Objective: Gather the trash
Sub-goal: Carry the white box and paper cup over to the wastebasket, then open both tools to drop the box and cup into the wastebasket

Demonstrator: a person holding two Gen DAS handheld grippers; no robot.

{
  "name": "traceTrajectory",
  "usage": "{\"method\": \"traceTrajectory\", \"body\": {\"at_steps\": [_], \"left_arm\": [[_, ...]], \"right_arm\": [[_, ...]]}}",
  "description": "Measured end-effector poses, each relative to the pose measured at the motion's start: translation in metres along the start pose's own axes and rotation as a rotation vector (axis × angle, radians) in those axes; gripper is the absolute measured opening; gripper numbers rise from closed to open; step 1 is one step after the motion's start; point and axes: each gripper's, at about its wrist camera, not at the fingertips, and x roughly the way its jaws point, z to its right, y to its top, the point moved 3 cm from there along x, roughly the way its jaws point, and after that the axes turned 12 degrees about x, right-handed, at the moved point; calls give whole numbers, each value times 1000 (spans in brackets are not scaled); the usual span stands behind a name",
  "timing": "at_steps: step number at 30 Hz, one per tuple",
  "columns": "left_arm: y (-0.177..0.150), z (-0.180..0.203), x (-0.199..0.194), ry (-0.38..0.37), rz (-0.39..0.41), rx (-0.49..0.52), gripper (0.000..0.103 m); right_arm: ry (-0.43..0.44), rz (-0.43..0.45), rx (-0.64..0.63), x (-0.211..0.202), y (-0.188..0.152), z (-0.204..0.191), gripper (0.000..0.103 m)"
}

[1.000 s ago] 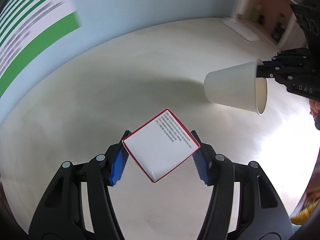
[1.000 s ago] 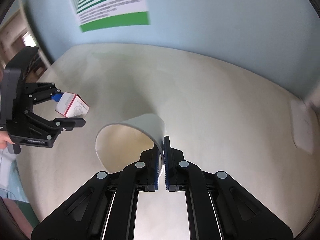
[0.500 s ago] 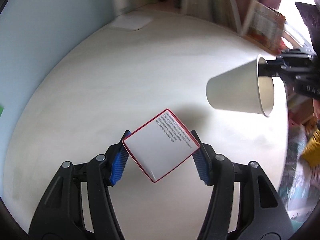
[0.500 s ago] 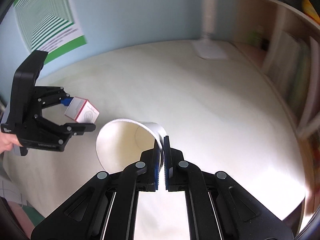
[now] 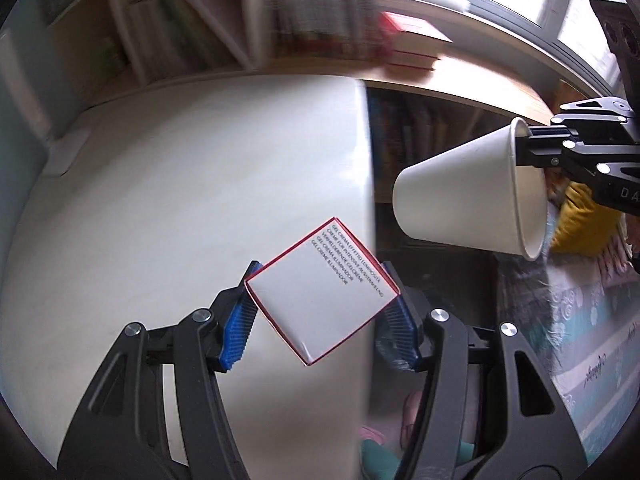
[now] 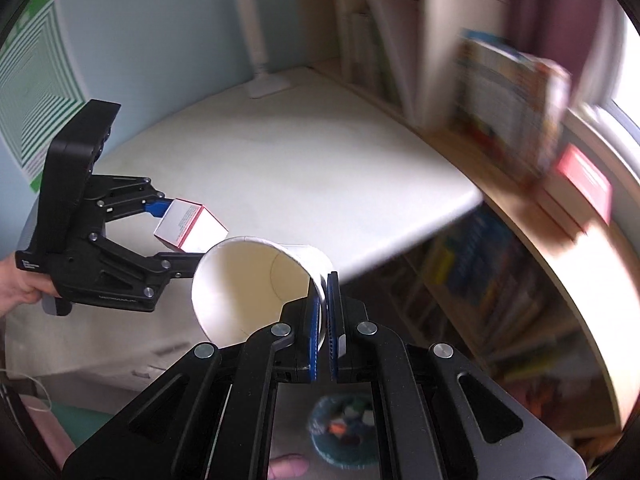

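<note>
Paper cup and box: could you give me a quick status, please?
Left gripper shut on white box. Right gripper pinching paper cup rim. Nothing blocking.

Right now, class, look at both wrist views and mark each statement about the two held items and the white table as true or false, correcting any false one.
1. The left tongs grip a white, red-edged cardboard box. True.
2. The right tongs pinch the white paper cup by its rim wall. True.
3. The paper cup stands upright on the white table. False: it is held in the air, tipped on its side.
4. The cup is full of liquid. False: its inside shows empty.
5. The box lies inside the cup. False: they are apart.
</note>
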Motion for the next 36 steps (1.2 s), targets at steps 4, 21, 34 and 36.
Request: {"method": "traceTrajectory", "body": {"at_steps": [4, 21, 34, 36], "left_arm": [[16, 61, 11, -56, -9, 87, 56], [-13, 234, 129, -273, -249, 277, 56], [-24, 258, 176, -283, -339, 330, 85], [-26, 255, 176, -284, -338, 331, 85]], "right_arm": [[-43, -11, 85, -22, -41, 42, 5], [-79, -198, 405, 7, -211, 133, 5], [-90, -255, 502, 33, -242, 158, 46], [-87, -254, 511, 32, -241, 161, 46]]}}
